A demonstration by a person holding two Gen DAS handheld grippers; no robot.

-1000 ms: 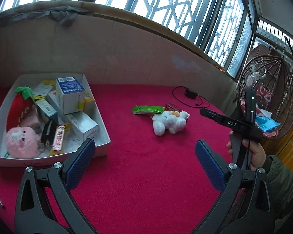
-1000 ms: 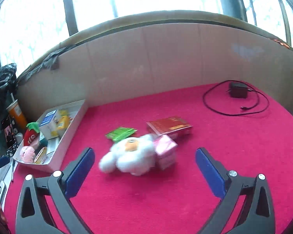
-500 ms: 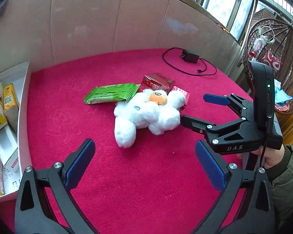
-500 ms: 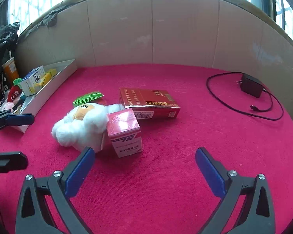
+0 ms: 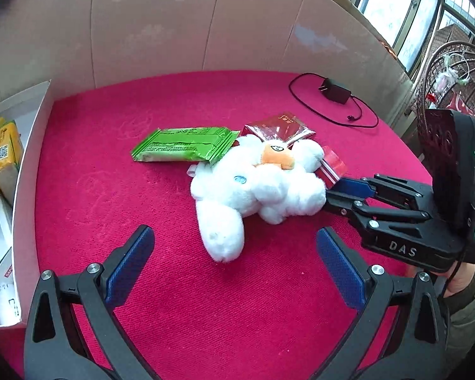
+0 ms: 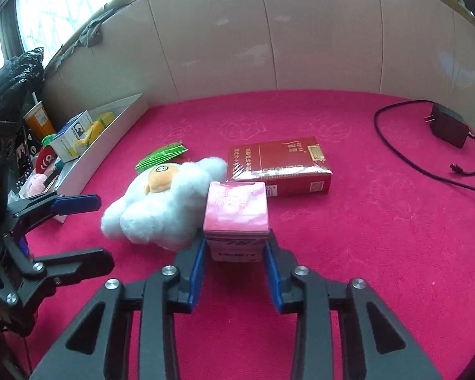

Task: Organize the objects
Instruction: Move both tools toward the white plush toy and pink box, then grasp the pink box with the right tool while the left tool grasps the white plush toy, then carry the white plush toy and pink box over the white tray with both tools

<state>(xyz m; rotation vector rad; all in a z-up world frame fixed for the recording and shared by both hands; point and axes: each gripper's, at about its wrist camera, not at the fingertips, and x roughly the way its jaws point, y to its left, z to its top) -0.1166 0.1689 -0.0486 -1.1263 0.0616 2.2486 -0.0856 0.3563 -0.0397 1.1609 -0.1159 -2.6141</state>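
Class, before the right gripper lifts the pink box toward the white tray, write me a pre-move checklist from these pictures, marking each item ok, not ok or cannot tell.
1. Right gripper jaws have just been closing, with the pink box between them: ok.
2. Pads pressing firmly enough to lift: cannot tell; only the box's near lower end sits between them.
3. Box free of neighbours: not ok; the white plush toy leans against its left side, and the red carton lies close behind.
4. Left gripper open and holding nothing: ok.
5. White tray has room: cannot tell; it already holds several boxes and toys.
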